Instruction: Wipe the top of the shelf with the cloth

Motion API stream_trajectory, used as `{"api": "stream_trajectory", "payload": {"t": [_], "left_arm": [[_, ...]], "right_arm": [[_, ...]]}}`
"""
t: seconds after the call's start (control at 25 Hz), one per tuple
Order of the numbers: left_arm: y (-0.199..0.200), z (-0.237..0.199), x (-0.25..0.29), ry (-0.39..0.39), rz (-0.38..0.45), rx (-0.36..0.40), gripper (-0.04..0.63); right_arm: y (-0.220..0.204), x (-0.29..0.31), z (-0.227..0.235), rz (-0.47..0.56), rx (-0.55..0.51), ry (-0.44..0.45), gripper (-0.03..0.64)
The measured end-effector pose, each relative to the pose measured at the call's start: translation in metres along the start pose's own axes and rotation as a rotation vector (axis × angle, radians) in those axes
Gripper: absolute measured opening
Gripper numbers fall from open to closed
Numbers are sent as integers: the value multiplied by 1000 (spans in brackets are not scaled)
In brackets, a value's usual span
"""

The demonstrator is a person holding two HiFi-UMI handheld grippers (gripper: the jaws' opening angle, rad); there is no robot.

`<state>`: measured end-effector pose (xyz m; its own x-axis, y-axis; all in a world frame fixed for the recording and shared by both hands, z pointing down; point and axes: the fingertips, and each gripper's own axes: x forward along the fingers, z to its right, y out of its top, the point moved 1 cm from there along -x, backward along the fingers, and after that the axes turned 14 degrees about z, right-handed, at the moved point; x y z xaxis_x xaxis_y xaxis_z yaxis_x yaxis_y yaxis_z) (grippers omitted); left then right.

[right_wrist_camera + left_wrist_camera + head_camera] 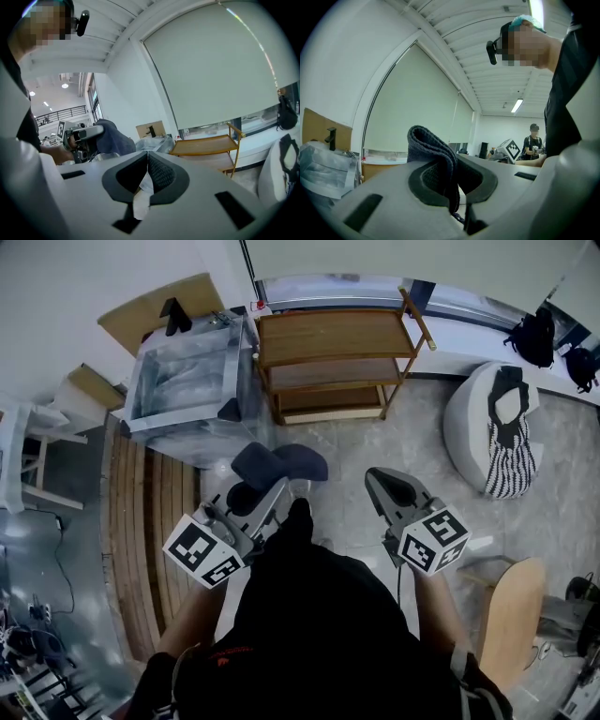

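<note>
A three-tier wooden shelf stands against the far window wall, well ahead of both grippers; the right gripper view shows the shelf at right. My left gripper is shut on a folded dark blue cloth, held up at waist height. In the left gripper view the cloth sticks up between the jaws of that gripper. My right gripper is beside it to the right, jaws shut with nothing held. From the right gripper view I see the cloth at left.
A plastic-wrapped grey cabinet stands left of the shelf. A white beanbag with a striped bag sits at right, backpacks behind it. Wooden slats lie at left, a wooden board at lower right. A person stands far off.
</note>
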<state>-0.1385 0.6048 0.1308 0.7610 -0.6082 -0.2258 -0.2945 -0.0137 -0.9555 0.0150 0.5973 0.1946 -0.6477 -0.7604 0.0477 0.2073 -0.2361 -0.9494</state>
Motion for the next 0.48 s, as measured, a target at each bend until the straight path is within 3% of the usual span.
{"api": "stream_trajectory", "payload": {"t": [0.48], "left_arm": [[-22,-85,48,25,5,-33,35]], "right_arm": [[-1,70,60,-44,-1,2,5]]}}
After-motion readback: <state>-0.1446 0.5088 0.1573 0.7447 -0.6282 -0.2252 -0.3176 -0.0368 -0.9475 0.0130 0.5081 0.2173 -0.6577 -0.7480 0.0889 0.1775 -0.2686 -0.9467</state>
